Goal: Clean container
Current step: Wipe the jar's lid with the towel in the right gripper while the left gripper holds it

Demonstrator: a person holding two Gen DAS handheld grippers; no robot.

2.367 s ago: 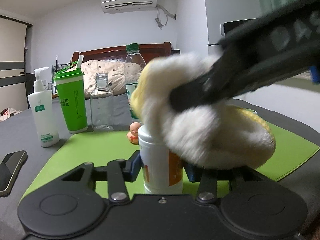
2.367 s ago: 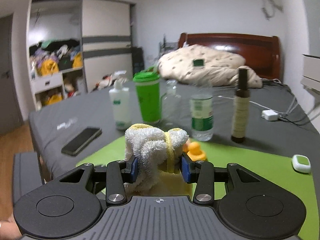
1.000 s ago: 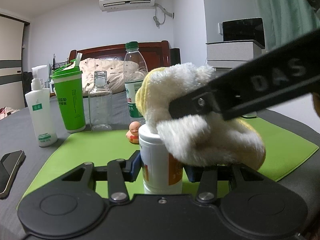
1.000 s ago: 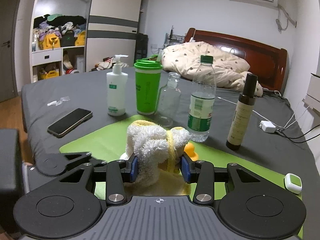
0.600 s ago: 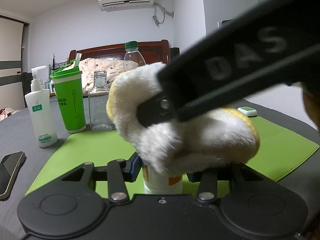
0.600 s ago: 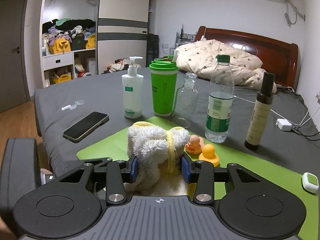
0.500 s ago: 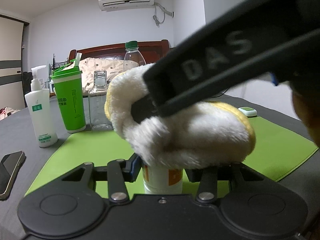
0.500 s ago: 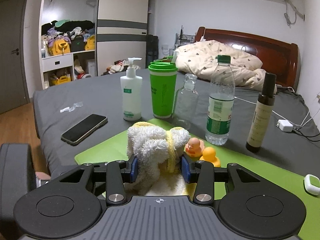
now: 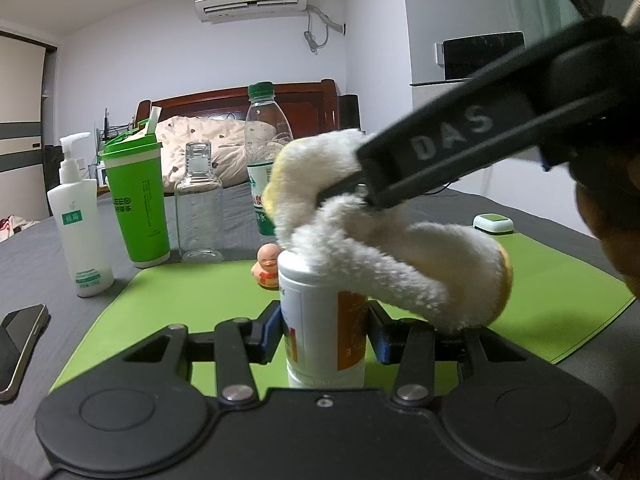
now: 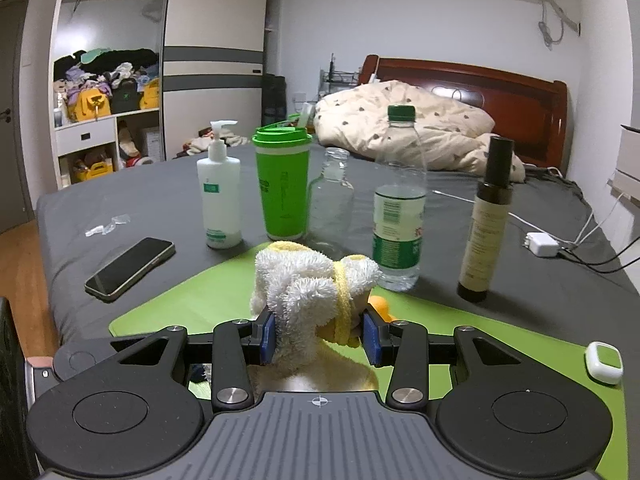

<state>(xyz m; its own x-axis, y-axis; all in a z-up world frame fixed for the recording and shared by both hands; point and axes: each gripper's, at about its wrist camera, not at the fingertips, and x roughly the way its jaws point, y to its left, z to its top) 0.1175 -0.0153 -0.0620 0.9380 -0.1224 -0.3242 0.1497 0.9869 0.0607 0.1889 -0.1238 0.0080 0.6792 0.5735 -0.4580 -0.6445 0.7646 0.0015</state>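
A white container [image 9: 320,316] with an orange label stands upright on the green mat [image 9: 192,296], and my left gripper [image 9: 324,328] is shut on its sides. A fluffy white cloth with yellow edging [image 9: 384,252] presses on the container's lid and hangs off to the right. In the left wrist view my right gripper's finger [image 9: 460,140] reaches in from the upper right and clamps that cloth. In the right wrist view my right gripper [image 10: 318,330] is shut on the bunched cloth [image 10: 304,280], which hides the container below.
Behind the mat stand a white pump bottle [image 10: 219,196], a green cup [image 10: 282,184], an empty glass bottle [image 10: 331,200], a water bottle [image 10: 400,208] and a dark spray bottle [image 10: 486,224]. A phone [image 10: 130,268] lies left, a rubber duck [image 9: 267,266] mid-mat, a small white-green device [image 10: 604,362] right.
Half a second ago the cloth lay further left, covering the whole lid. It has swept back to the right, and the lid's left edge shows again. The left gripper and container stayed put.
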